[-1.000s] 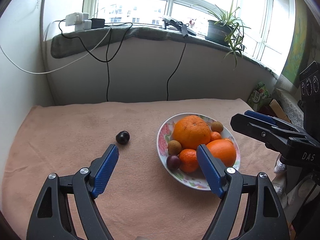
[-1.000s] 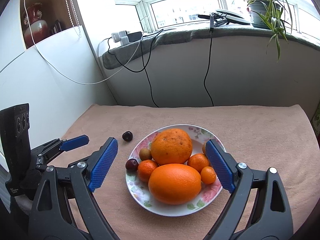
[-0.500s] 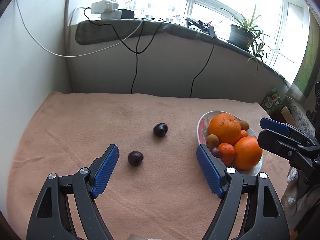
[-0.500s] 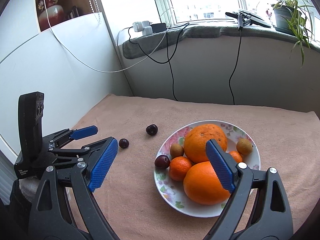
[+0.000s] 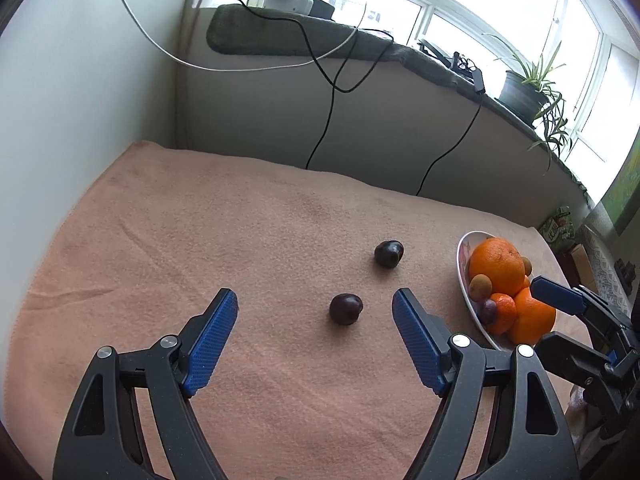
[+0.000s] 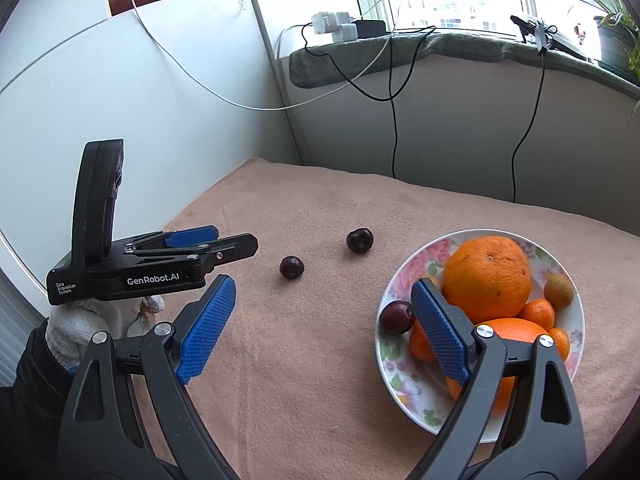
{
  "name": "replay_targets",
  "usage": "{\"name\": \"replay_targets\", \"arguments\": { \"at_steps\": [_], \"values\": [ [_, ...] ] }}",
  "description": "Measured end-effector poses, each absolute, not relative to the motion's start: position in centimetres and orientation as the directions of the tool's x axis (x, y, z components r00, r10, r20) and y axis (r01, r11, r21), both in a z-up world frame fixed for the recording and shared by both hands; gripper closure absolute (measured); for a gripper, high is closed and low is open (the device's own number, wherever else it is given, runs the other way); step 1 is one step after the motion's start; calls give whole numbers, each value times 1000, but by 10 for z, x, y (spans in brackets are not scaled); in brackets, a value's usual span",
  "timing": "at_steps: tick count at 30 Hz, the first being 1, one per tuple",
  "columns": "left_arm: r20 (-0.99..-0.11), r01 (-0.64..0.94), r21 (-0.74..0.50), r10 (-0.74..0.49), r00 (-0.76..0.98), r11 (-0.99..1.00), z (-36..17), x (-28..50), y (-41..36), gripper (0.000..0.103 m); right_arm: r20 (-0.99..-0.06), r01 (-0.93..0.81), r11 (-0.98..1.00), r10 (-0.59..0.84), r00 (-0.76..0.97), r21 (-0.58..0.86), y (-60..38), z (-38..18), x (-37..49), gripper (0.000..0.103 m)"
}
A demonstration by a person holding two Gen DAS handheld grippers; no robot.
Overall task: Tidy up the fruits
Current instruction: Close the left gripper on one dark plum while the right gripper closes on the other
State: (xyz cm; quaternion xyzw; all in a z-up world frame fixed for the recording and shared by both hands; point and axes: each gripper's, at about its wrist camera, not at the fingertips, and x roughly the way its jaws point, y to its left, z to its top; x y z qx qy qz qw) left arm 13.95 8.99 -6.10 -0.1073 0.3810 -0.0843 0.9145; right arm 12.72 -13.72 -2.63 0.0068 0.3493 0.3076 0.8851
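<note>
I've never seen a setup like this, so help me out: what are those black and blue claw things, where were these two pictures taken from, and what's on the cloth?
Those claws are hand-held tools, one in each hand of a person, each with a camera looking out along its two blue fingers. One picture looks out from the left tool, the other from the right tool. Each view also catches the other tool at its edge, and the right view shows a white-gloved hand holding the left one. Both tools are open and hold nothing. On the peach cloth lie two loose dark cherries. Beside them a flowered plate holds big oranges, small tangerines, little brown fruits and another cherry.
</note>
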Motion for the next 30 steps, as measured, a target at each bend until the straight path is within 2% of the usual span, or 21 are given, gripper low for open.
{"name": "replay_targets", "arguments": {
  "at_steps": [1, 3, 5, 7, 8, 12, 13, 15, 19, 20, 24, 30],
  "values": [
    [-679, 77, -261, -239, 694, 962, -62, 138, 91, 26, -618, -542, 808, 551, 561, 229, -135, -28, 129, 11],
    [-683, 85, -260, -245, 688, 962, -66, 137, 90, 36, -624, -549, 805, 552, 553, 226, -131, -29, 133, 11],
    [-687, 93, -266, -256, 680, 960, -69, 136, 91, 39, -633, -555, 806, 543, 552, 208, -127, -29, 139, 12],
    [-690, 105, -268, -267, 672, 958, -72, 136, 90, 40, -644, -558, 807, 535, 547, 196, -123, -29, 146, 14],
    [-692, 110, -266, -269, 670, 958, -73, 135, 88, 40, -652, -557, 808, 530, 542, 194, -121, -30, 150, 19],
    [-694, 133, -266, -285, 661, 955, -76, 135, 83, 40, -682, -544, 817, 508, 526, 189, -116, -33, 170, 20],
    [-696, 139, -264, -289, 657, 954, -77, 136, 80, 41, -690, -541, 820, 503, 521, 188, -114, -33, 175, 20],
    [-701, 154, -258, -294, 649, 954, -79, 137, 76, 50, -706, -541, 819, 497, 505, 190, -110, -34, 185, 27],
    [-708, 178, -250, -305, 637, 952, -82, 142, 66, 52, -743, -555, 809, 491, 454, 196, -97, -36, 202, 28],
    [-711, 182, -245, -304, 634, 952, -82, 143, 64, 55, -752, -553, 808, 490, 440, 203, -94, -37, 208, 29],
    [-721, 188, -232, -298, 626, 954, -84, 151, 57, 59, -789, -528, 815, 480, 383, 239, -87, -43, 230, 42],
    [-726, 189, -237, -303, 618, 953, -86, 160, 55, 63, -821, -478, 837, 455, 344, 264, -85, -55, 253, 45]
  ]
}}
